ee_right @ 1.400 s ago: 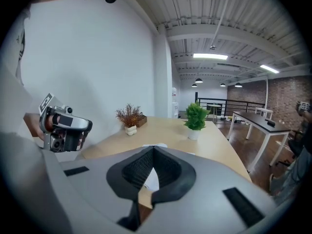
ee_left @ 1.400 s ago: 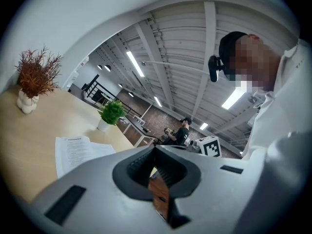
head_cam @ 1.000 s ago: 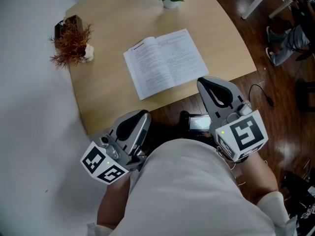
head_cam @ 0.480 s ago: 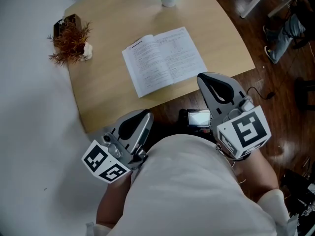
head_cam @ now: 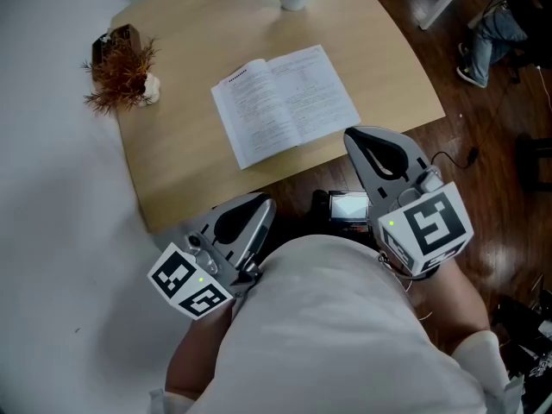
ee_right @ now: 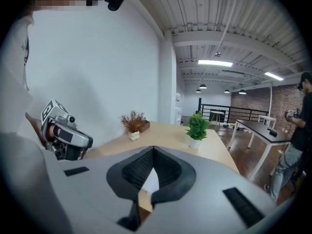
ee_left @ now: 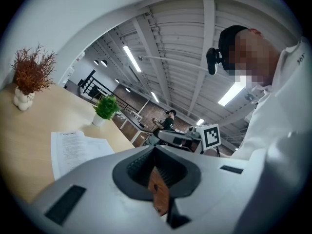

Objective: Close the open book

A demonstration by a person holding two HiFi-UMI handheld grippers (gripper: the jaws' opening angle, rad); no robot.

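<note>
Book (head_cam: pixel 285 103): open, lying flat, white printed pages facing up. Sits upper centre of the head view on the tan table (head_cam: pixel 190 175), askew to the frame edges.

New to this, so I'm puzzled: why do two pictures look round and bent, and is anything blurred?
Left gripper view: wide-angle bending, black corners, glaring white ceiling strip lights, a mosaic patch over a face. Right gripper view: same bending, another patch. Head view: little bending, the white open paper book sharp.
</note>
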